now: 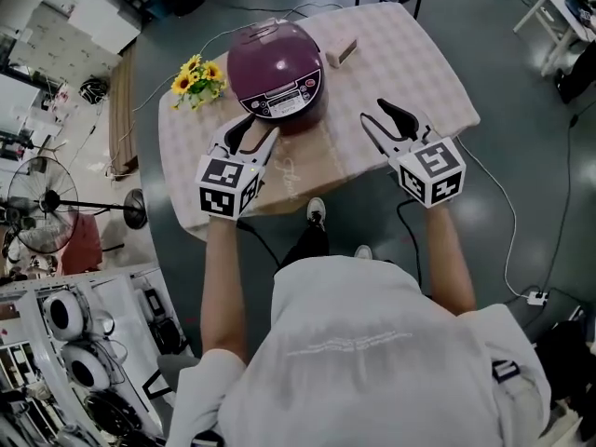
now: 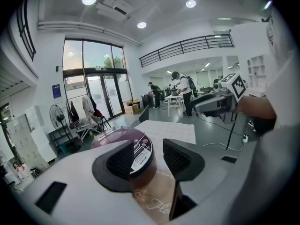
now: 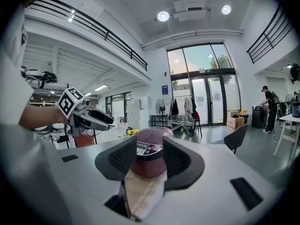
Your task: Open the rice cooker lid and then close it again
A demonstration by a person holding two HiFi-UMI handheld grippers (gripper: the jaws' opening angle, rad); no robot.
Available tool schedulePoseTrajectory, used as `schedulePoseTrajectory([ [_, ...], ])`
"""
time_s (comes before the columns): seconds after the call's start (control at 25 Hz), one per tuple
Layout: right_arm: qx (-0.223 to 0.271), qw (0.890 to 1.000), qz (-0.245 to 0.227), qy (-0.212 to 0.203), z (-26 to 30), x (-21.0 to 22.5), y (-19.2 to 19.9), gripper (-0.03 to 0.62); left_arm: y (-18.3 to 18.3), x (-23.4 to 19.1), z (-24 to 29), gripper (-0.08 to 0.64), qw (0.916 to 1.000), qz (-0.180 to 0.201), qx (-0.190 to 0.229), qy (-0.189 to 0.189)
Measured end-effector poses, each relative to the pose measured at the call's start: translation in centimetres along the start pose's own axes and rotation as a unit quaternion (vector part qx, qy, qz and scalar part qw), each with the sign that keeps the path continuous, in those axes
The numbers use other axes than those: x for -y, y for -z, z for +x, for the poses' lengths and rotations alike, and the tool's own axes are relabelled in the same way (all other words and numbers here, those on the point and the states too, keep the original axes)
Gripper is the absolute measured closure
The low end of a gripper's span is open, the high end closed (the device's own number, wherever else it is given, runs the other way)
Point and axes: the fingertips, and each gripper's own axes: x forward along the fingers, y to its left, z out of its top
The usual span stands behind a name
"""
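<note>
Centrally, near the head view's top, the closed purple rice cooker (image 1: 277, 74) sits on the table (image 1: 419, 63). The left gripper (image 1: 253, 134), jaws spread and empty, is just below it. The right gripper (image 1: 389, 119), also spread, is at lower right, apart.
</note>
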Motion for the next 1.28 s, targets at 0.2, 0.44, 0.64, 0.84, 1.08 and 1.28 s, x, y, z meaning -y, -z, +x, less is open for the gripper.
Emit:
schedulePoseTrajectory([
  [0.2, -0.006, 1.0, 0.0, 0.015, 1.9, 0.5, -0.4, 0.403, 0.1, -2.2, 3.3, 0.35, 0.9996, 0.003, -0.005, 0.027],
  [0.44, -0.021, 0.999, 0.02, 0.031, 4.1, 1.5, 0.5, 0.408, 0.7, -3.6, 7.1, 0.36, 0.9972, 0.026, -0.027, 0.065],
  [0.64, -0.034, 0.998, 0.033, 0.044, 5.6, 2.5, 1.2, 0.41, 1.6, -4.5, 9.9, 0.365, 0.9937, 0.036, -0.05, 0.094],
  [0.84, -0.047, 0.996, 0.049, 0.054, 6.7, 3.3, 2.3, 0.411, 3.2, -4.5, 12.4, 0.382, 0.987, 0.055, -0.083, 0.126],
  [1.08, -0.063, 0.995, 0.059, 0.056, 7.7, 3.5, 3.3, 0.413, 4.7, -3.5, 14.0, 0.402, 0.9775, 0.072, -0.111, 0.164],
  [1.28, -0.068, 0.994, 0.065, 0.056, 8.1, 3.7, 3.7, 0.416, 5.2, -3.1, 14.7, 0.402, 0.9742, 0.083, -0.119, 0.172],
])
